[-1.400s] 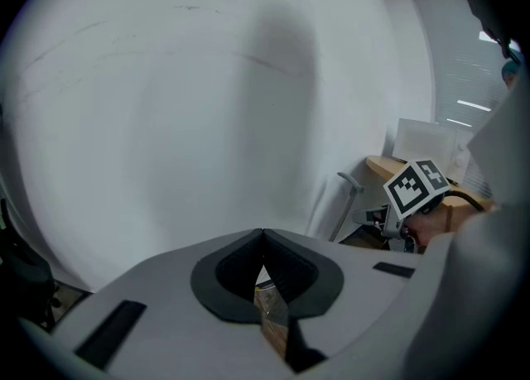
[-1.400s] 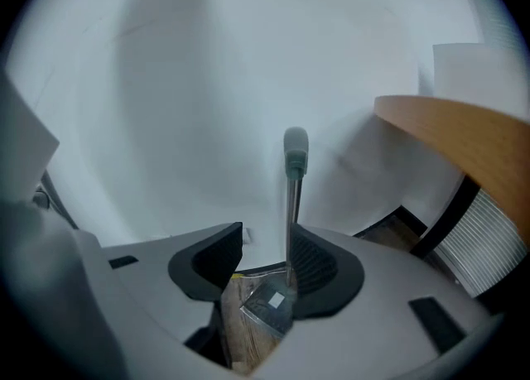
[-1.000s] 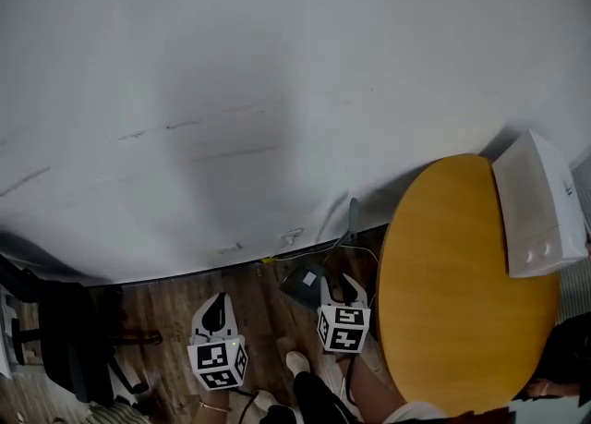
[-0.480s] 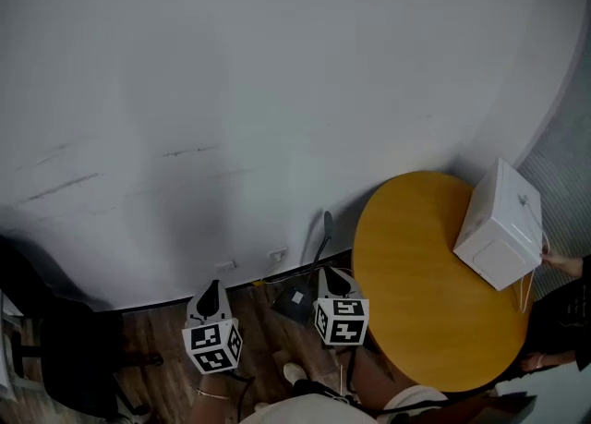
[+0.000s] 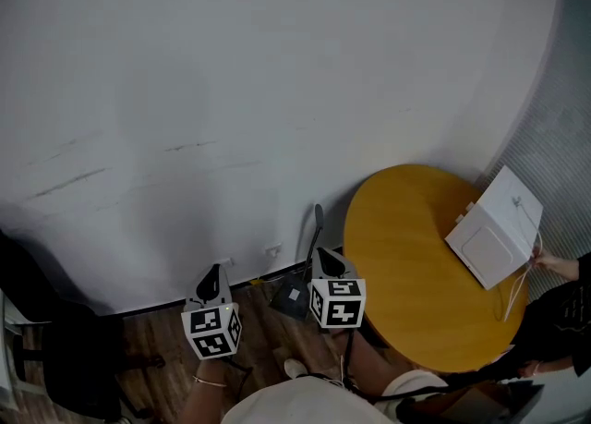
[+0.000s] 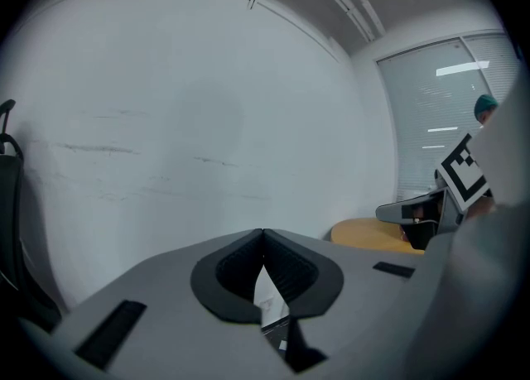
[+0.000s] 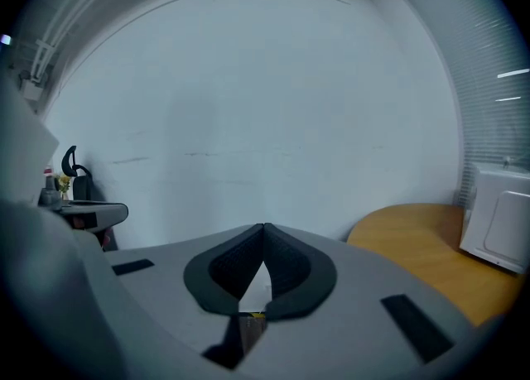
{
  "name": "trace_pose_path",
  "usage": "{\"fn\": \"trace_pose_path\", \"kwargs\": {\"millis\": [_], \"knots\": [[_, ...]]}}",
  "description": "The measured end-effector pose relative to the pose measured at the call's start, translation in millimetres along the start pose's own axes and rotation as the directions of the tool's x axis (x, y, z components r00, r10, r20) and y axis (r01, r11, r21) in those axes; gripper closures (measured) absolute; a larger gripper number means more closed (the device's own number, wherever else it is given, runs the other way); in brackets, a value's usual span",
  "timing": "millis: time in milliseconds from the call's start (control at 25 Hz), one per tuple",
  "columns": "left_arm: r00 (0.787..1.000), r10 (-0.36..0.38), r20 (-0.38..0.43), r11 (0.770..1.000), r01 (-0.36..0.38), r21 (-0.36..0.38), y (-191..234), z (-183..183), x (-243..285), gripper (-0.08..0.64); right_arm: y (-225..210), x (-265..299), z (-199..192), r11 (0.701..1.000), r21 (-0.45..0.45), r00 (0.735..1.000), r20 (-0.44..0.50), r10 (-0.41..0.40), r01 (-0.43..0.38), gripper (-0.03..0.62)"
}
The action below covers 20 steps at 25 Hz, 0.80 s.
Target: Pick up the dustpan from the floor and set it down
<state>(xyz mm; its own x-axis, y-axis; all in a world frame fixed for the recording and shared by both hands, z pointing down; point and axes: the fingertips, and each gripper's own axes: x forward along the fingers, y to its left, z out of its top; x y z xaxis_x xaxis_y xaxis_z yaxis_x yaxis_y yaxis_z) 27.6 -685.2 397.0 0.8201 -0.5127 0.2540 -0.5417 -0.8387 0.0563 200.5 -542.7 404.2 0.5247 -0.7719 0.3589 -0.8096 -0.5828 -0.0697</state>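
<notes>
The dark dustpan (image 5: 294, 296) stands on the wood floor at the foot of the white wall, its long handle (image 5: 318, 224) pointing up along the wall. My right gripper (image 5: 323, 254) hangs just right of that handle. Its jaws have just been closing and now meet tip to tip (image 7: 263, 228) with nothing between them. My left gripper (image 5: 212, 272) is further left, apart from the dustpan, and its pads also touch at the tips (image 6: 263, 233) with nothing held. Both point at the wall.
A round yellow table (image 5: 406, 256) stands close on the right. A person's hand (image 5: 554, 265) tilts a white box (image 5: 494, 228) on it. A dark office chair (image 5: 55, 339) is at the left. A cable runs along the skirting (image 5: 268, 279).
Both grippers have risen away from the floor. The right jaws, open a second ago, have shut empty. The white box on the table has been tilted up.
</notes>
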Motion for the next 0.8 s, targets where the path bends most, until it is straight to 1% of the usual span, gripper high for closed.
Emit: {"fn": "trace_pose_path", "kwargs": {"millis": [240, 480, 800], "knots": [[1.0, -0.01, 0.001, 1.0, 0.01, 0.011, -7, 0, 0, 0.543, -4, -4, 1, 1.0, 0.01, 1.0, 0.008, 0.002, -0.002, 0.56], [1.0, -0.004, -0.003, 1.0, 0.004, 0.02, -9, 0, 9, 0.543, -10, 5, -2, 1.0, 0.01, 1.0, -0.002, 0.008, -0.008, 0.56], [1.0, -0.006, -0.01, 1.0, 0.006, 0.028, -20, 0, 10, 0.541, -20, 1, -1, 1.0, 0.007, 1.0, -0.006, 0.003, -0.003, 0.56]]}}
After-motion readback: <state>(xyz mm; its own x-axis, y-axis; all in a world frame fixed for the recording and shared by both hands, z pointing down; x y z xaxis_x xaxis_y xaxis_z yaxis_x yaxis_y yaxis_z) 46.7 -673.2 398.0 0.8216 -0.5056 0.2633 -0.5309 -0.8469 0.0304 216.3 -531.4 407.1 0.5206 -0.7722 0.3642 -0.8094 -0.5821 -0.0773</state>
